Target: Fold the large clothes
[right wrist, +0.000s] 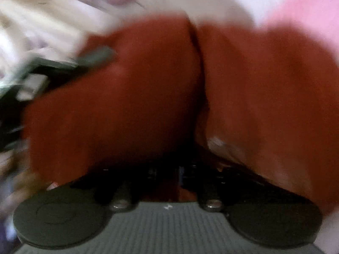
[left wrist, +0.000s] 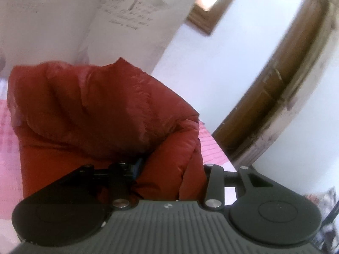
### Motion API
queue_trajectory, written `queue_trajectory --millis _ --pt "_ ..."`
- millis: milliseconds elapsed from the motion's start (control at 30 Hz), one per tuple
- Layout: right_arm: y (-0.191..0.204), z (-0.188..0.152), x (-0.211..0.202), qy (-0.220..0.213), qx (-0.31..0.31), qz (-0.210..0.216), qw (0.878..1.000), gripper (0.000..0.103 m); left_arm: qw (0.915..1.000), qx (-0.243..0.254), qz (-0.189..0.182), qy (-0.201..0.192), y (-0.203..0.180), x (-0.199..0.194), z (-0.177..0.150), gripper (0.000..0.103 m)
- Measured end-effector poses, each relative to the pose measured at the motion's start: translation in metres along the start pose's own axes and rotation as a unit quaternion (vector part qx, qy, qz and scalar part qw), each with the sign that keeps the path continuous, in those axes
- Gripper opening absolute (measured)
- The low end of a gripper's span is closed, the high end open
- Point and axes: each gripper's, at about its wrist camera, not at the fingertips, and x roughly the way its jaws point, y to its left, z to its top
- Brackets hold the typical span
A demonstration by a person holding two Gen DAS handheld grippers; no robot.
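Observation:
A puffy red jacket (left wrist: 95, 105) lies heaped on a pink checked bedspread (left wrist: 8, 137). In the left wrist view my left gripper (left wrist: 171, 169) is at the jacket's near edge. Its jaws stand apart with a thick fold of the jacket bulging between them, and the fabric hides the fingertips. The right wrist view is blurred. There the red jacket (right wrist: 148, 95) fills most of the frame and drapes over my right gripper (right wrist: 180, 175), whose fingers stand close together with red fabric pinched between them.
A flower-printed curtain (left wrist: 127, 17) hangs behind the bed, with a white wall (left wrist: 233, 53) and a wooden door frame (left wrist: 264, 97) to the right. A blurred grey and black object (right wrist: 93, 58) shows at the jacket's left edge. The pink bedspread (right wrist: 307, 6) shows at upper right.

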Motion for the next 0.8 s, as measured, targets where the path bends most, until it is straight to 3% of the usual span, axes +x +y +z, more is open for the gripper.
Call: queue_trajectory --millis 100,167,267,400,467,533,600,667,733,767,800 --pt "-0.004 0.008 -0.05 -0.062 -0.079 -0.059 0.993 0.018 0.9993 0.029 -0.022 -0.012 -0.01 -0.003 -0.007 0.044" --pt "-0.031 0.025 -0.059 -0.055 -0.053 -0.079 0.994 0.014 0.9987 0.043 -0.027 -0.009 -0.019 0.002 -0.012 0.044" --pt "-0.074 0.034 -0.047 -0.008 0.041 -0.019 0.999 0.012 0.9954 0.093 -0.022 0.002 -0.044 0.019 -0.021 0.045" --pt "-0.103 0.044 -0.019 0.05 0.133 0.032 0.989 0.013 0.9808 0.194 0.017 0.006 -0.08 0.05 -0.048 0.053" --pt "-0.113 0.055 -0.034 0.04 0.152 0.04 0.987 0.015 0.9815 0.191 0.013 -0.002 -0.08 0.059 -0.055 0.054" --pt "-0.121 0.071 -0.075 -0.005 0.141 0.015 0.99 0.017 0.9856 0.168 0.012 -0.006 -0.073 0.066 -0.054 0.056" --pt "-0.101 0.1 -0.114 -0.048 0.069 -0.047 0.995 0.031 0.9854 0.168 0.018 -0.015 -0.072 0.068 -0.057 0.058" --pt "-0.075 0.125 -0.133 -0.047 -0.005 -0.038 0.998 0.038 0.9828 0.182 0.022 -0.019 -0.079 0.068 -0.067 0.062" --pt "-0.028 0.156 -0.129 -0.042 -0.092 -0.019 0.995 0.066 0.9789 0.201 0.031 -0.023 -0.086 0.074 -0.073 0.068" --pt "-0.001 0.167 -0.12 -0.033 -0.141 -0.01 0.989 0.099 0.9775 0.207 0.032 -0.025 -0.089 0.08 -0.073 0.069" --pt "0.028 0.177 -0.105 -0.012 -0.195 -0.002 0.981 0.103 0.9766 0.21 0.035 -0.027 -0.091 0.081 -0.076 0.069"
